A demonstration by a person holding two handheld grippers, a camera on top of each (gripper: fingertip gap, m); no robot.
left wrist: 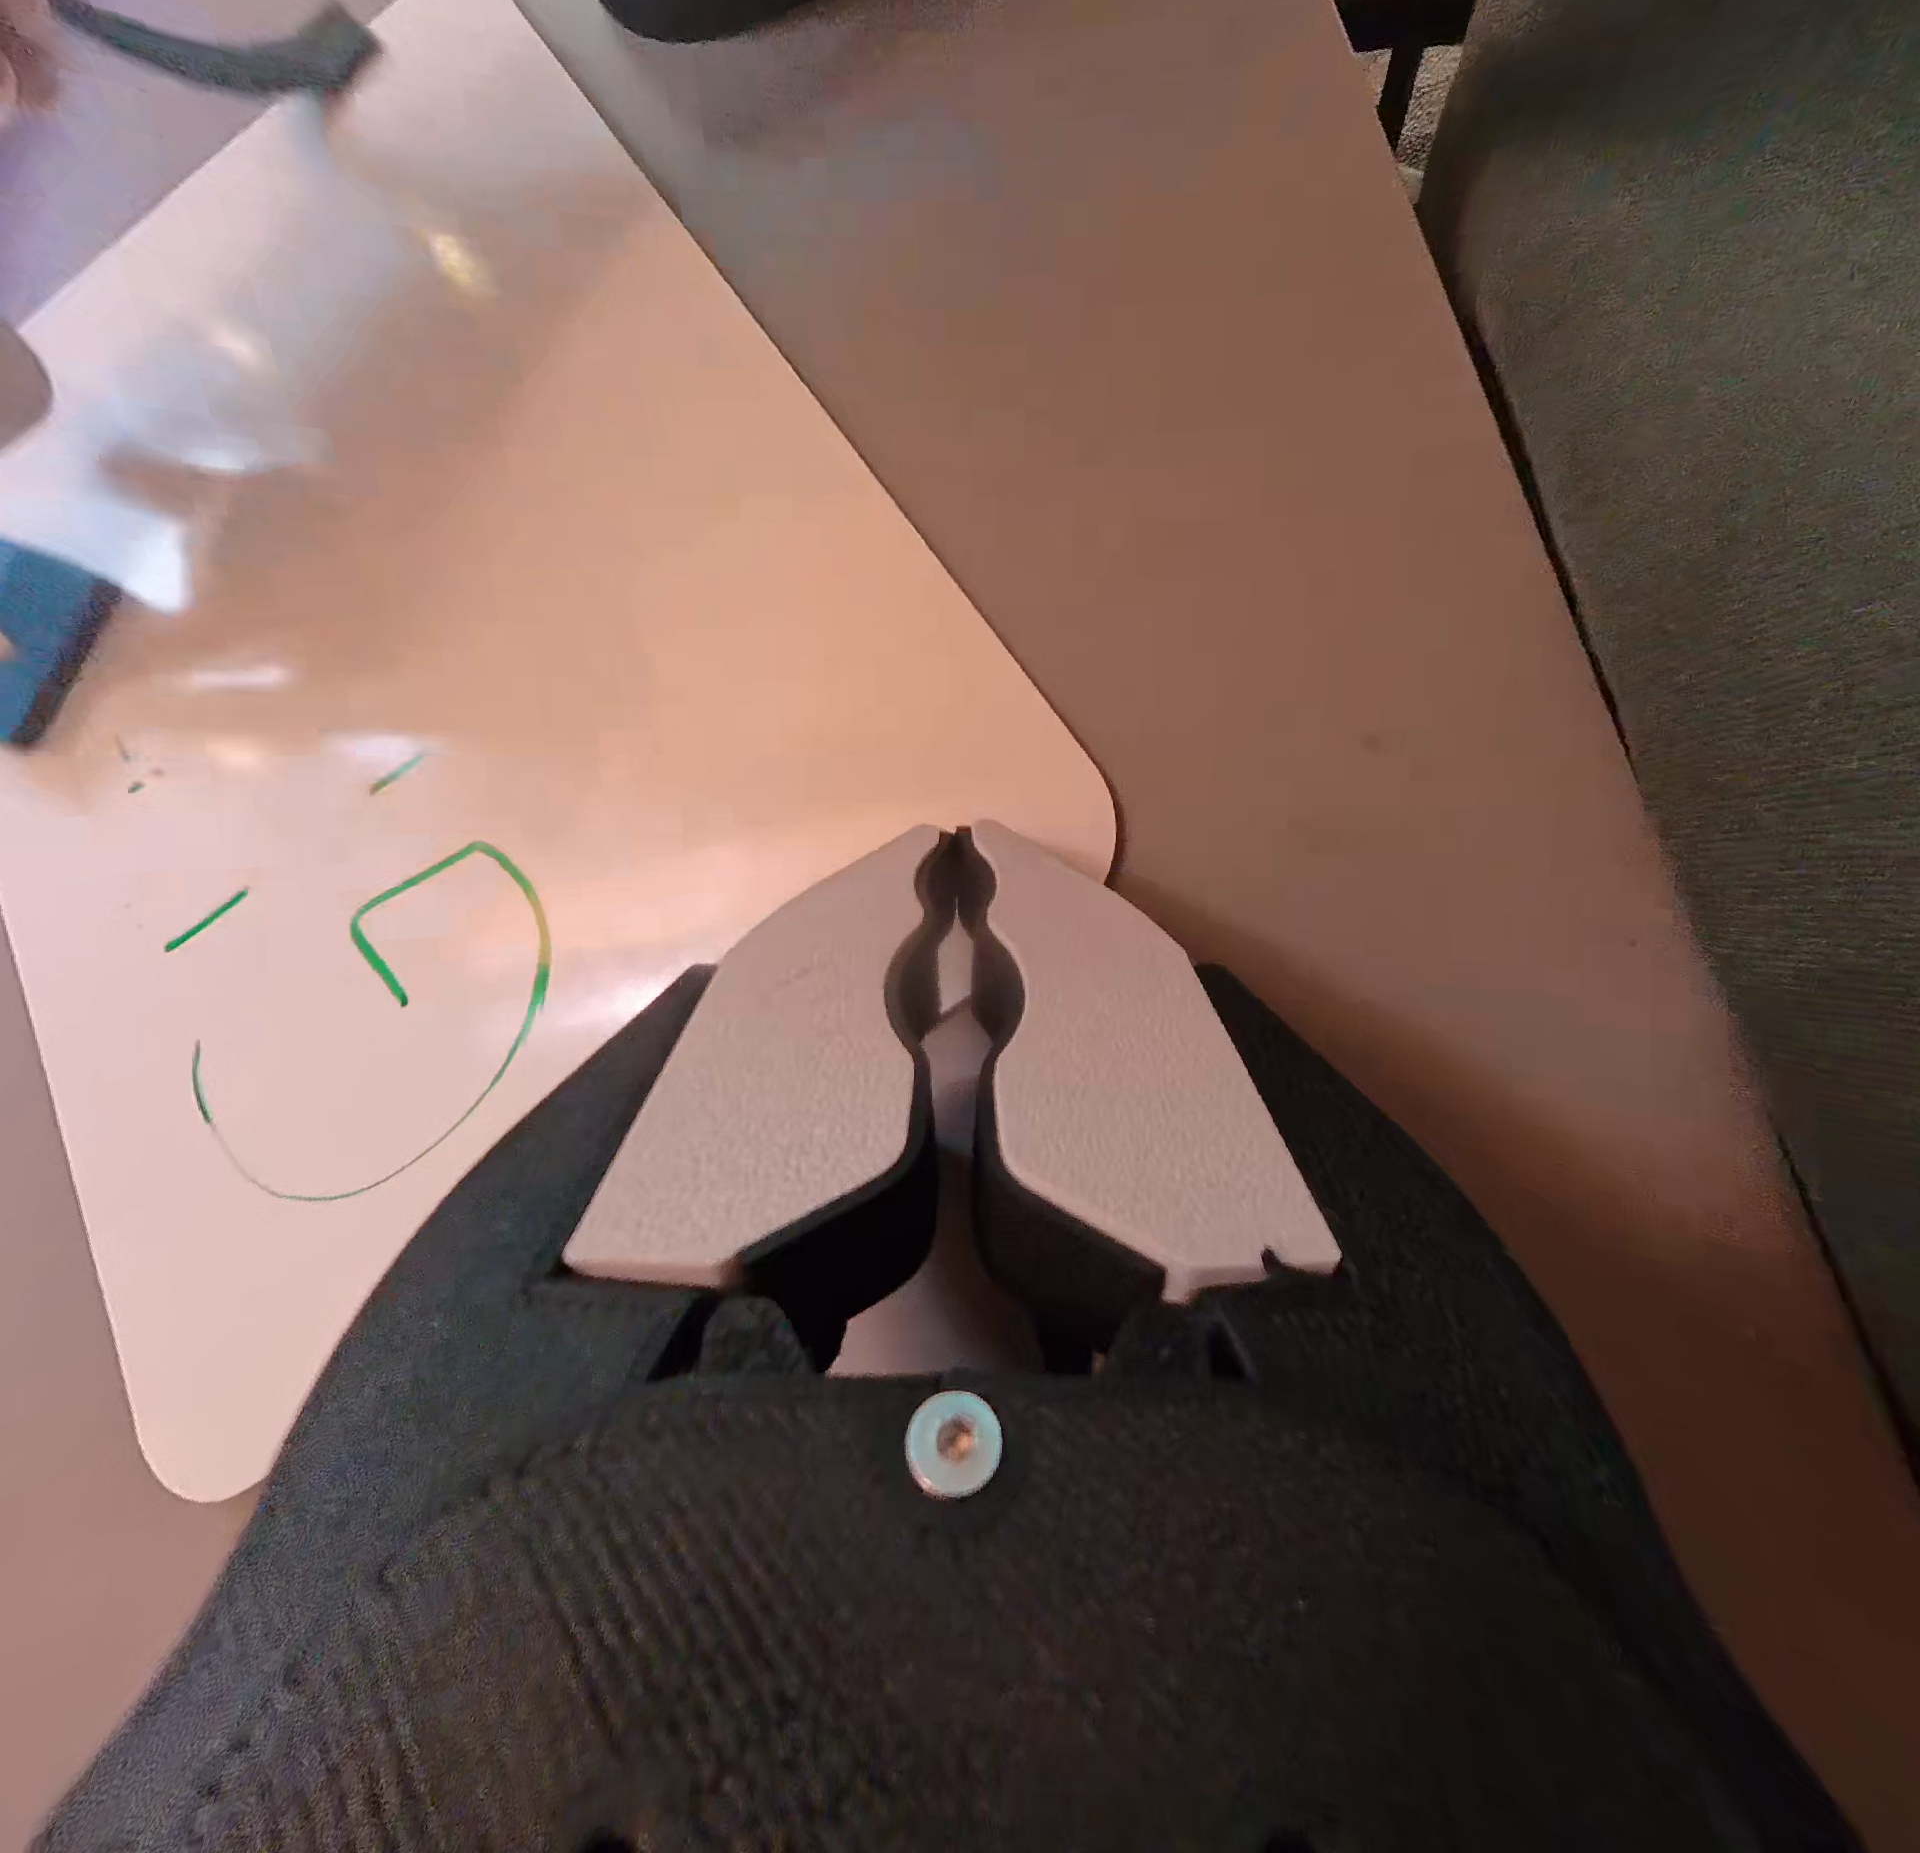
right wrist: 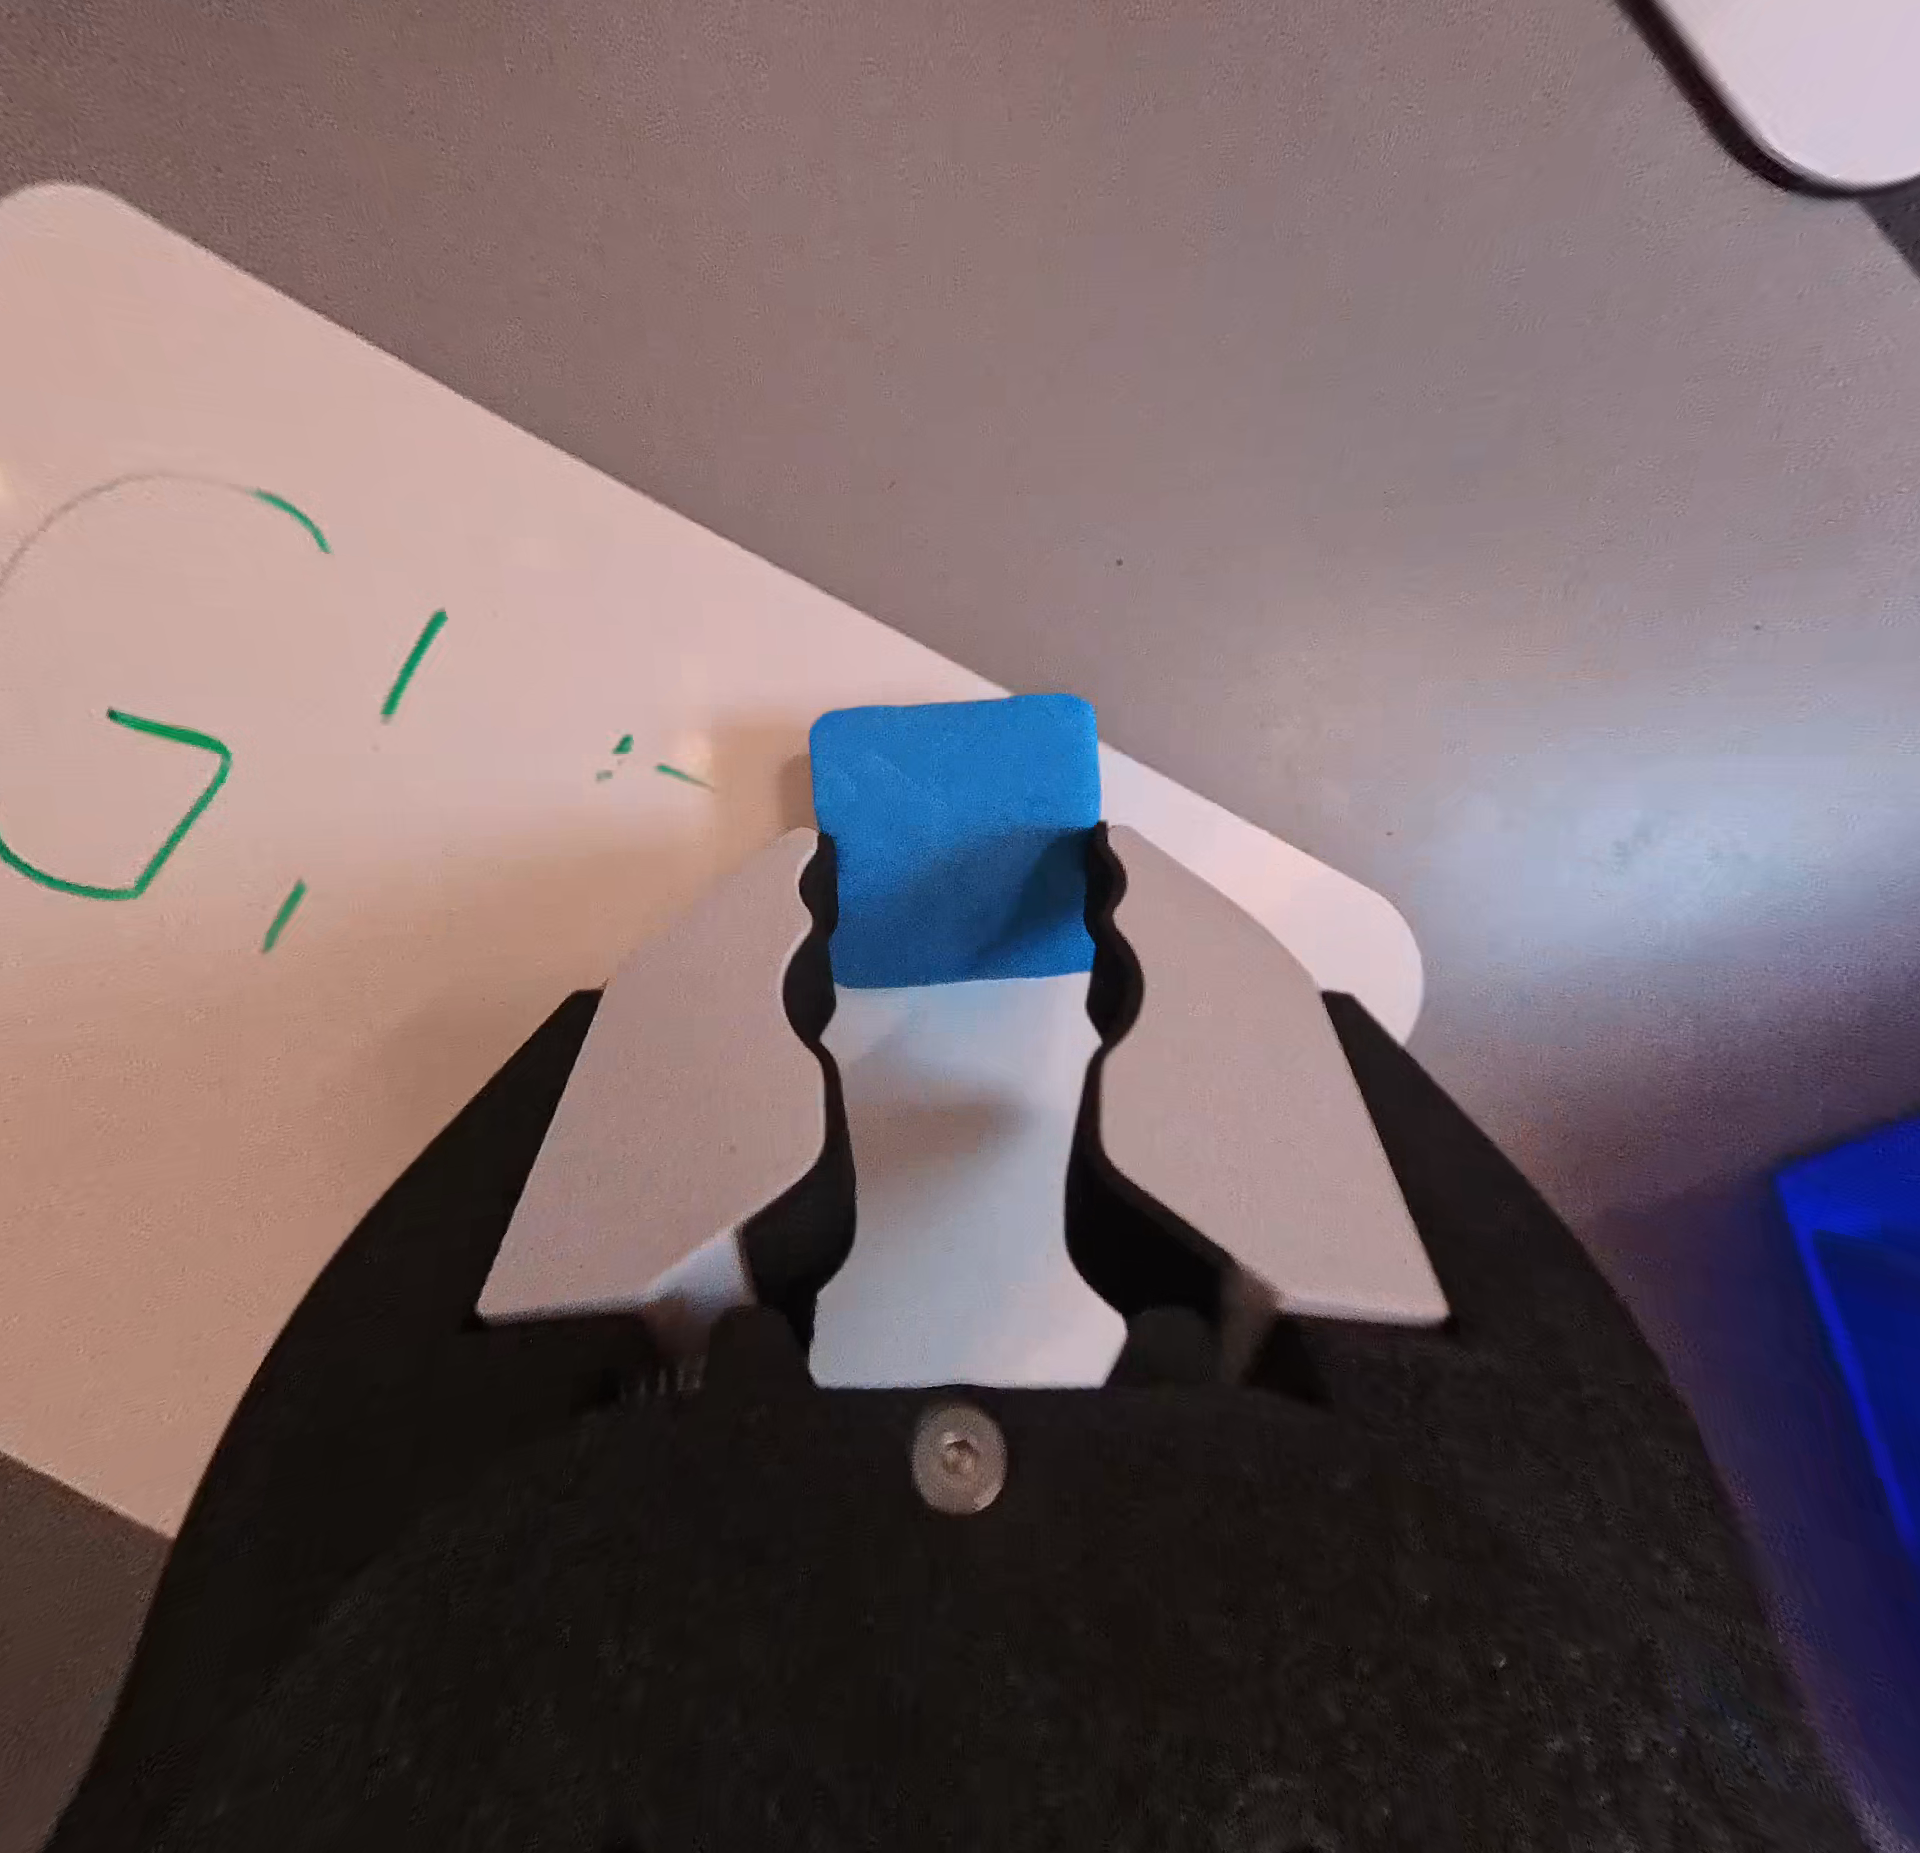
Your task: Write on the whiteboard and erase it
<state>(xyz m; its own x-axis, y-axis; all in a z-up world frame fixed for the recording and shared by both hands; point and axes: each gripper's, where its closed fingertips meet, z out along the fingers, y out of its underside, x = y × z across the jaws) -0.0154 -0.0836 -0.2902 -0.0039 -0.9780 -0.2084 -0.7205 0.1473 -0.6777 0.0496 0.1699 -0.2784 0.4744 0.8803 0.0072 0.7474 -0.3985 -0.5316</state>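
Whiteboard lies flat on the grey table, white, round-cornered, bearing broken green marker strokes. Right gripper clamps a blue eraser over the board's edge. Left gripper, fingers pressed together and empty, sits at the board's corner.

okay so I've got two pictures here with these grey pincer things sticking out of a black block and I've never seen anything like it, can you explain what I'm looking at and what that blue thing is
No robot here: a person holds a two-finger tool in each hand, with a camera on each looking along its fingers. One picture comes from the left hand-held gripper, whose fingers are closed on nothing, near a corner of the whiteboard. The other comes from the right hand-held gripper, which clamps a blue eraser over the board's edge. The board lies flat on a grey table and carries green marker strokes, partly wiped away. The blurred blue shape at the left picture's edge appears to be that same eraser.
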